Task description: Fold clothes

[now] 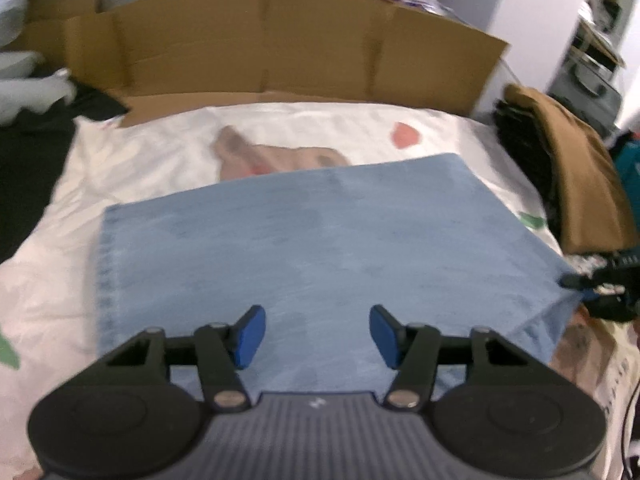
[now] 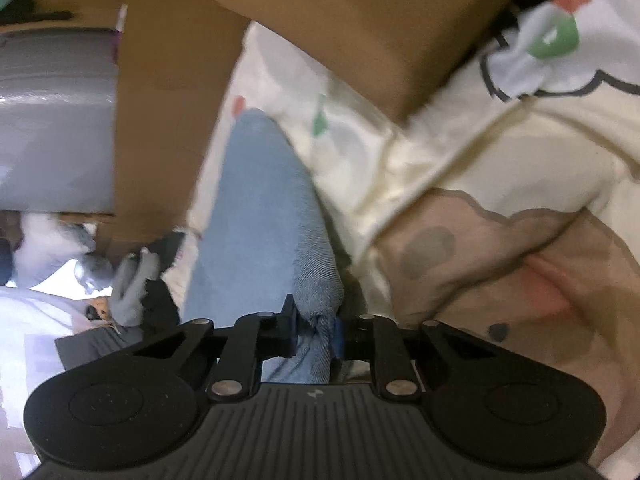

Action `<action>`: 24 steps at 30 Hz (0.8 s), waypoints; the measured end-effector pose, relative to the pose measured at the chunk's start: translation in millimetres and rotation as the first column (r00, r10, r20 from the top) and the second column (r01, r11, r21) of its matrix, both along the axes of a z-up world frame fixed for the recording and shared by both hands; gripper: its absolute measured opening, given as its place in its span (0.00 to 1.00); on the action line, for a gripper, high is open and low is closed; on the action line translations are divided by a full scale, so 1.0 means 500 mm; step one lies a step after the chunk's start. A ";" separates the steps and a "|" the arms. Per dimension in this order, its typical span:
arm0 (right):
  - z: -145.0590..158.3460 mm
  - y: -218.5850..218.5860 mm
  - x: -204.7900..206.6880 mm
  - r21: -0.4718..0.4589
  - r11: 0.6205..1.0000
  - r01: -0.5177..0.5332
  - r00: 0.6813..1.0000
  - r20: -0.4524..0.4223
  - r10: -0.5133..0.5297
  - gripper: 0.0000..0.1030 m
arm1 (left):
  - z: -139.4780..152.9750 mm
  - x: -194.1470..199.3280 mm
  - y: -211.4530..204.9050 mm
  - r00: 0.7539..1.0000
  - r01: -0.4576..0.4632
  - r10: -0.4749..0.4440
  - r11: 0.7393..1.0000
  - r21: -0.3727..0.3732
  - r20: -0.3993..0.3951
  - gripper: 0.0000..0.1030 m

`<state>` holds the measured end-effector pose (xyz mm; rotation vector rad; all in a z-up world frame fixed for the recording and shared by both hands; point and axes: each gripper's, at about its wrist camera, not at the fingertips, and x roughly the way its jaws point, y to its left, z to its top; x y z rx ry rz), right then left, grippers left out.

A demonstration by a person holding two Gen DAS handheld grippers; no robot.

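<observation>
A light blue denim garment [image 1: 312, 236] lies folded flat on a white printed bedsheet [image 1: 60, 200]. My left gripper [image 1: 317, 334] hovers open just above its near edge, with nothing between its blue pads [image 1: 250, 336]. At the right edge of the left wrist view my right gripper [image 1: 588, 290] pinches the garment's right corner. In the right wrist view the right gripper [image 2: 318, 330] is shut on the bunched edge of the blue denim garment [image 2: 256, 216], which stretches away from it over the bedsheet [image 2: 440, 152].
A cardboard box wall [image 1: 280, 44] stands along the far side of the bed. A brown folded garment [image 1: 576, 168] lies on dark clothes at the right; it shows as brown fabric [image 2: 360, 20] in the right wrist view. White and dark clothes [image 1: 36, 96] are piled at far left.
</observation>
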<state>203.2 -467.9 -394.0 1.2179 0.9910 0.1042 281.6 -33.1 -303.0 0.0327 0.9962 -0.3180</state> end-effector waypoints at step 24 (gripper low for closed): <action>0.008 0.026 0.024 -0.097 0.994 0.043 0.999 0.026 -0.041 0.29 | -0.172 0.002 -0.122 0.950 0.224 -0.222 0.974 -0.013 -0.220 0.03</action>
